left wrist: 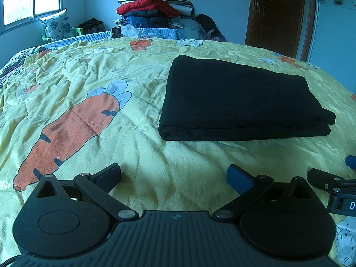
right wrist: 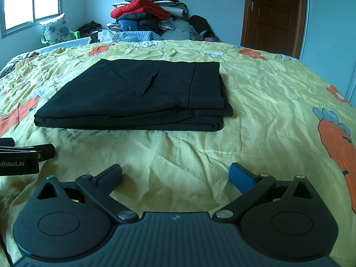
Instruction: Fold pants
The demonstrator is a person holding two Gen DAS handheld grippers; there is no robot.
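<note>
Black pants (left wrist: 240,98) lie folded into a flat rectangle on the yellow carrot-print bedspread (left wrist: 89,84). In the right wrist view the pants (right wrist: 138,95) show a slit pocket and stacked layers at their near edge. My left gripper (left wrist: 174,176) is open, low over the bedspread, short of the pants' near left corner, with nothing between its fingers. My right gripper (right wrist: 175,175) is open too, in front of the pants' near edge, holding nothing. Each gripper shows at the edge of the other's view: the right gripper (left wrist: 333,180) and the left gripper (right wrist: 26,153).
A tall pile of clothes and quilts (left wrist: 155,6) stands beyond the far side of the bed. A floral pillow (left wrist: 56,25) on a green chair sits by the window at far left. A brown door (left wrist: 278,11) is at the far right.
</note>
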